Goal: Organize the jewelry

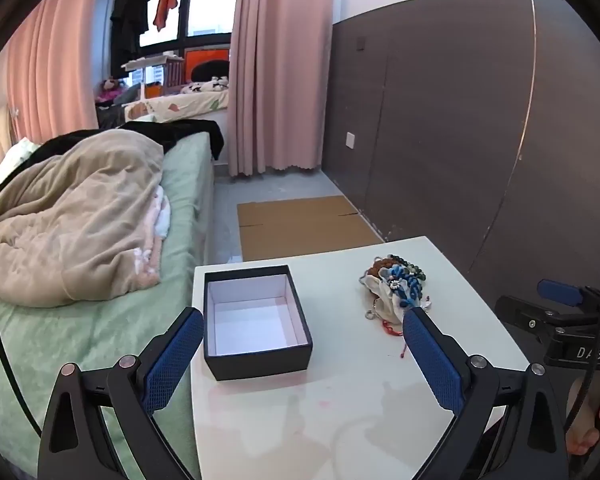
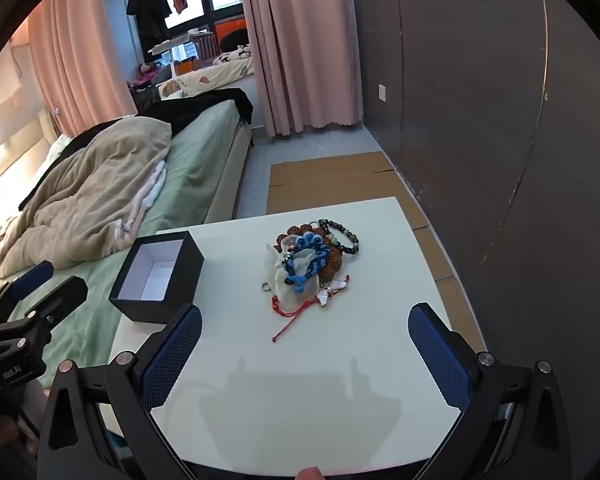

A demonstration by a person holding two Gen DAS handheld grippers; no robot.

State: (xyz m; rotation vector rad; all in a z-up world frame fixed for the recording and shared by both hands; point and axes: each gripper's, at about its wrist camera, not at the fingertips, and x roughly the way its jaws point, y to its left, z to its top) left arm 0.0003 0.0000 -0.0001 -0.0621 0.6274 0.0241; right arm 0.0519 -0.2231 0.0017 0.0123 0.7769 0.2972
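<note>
A black box with a white lining [image 1: 256, 320] [image 2: 158, 276] stands open and empty on the left side of a small white table [image 1: 340, 400] [image 2: 300, 380]. To its right lies a heap of jewelry [image 1: 396, 288] [image 2: 312, 264]: blue knotted cord, brown and dark bead bracelets, a red string, a ring and a pale pouch. My left gripper [image 1: 303, 322] hovers open over the table's near side, one finger beside the box and one before the heap. My right gripper [image 2: 305, 320] is open too, short of the heap, nothing between its pads.
A bed with a green sheet and beige blanket [image 1: 72, 216] [image 2: 96, 196] runs along the table's left edge. Flat cardboard [image 1: 300, 224] [image 2: 332, 176] lies on the floor beyond the table. A dark panelled wall [image 1: 460, 120] stands to the right, pink curtains [image 1: 276, 64] behind.
</note>
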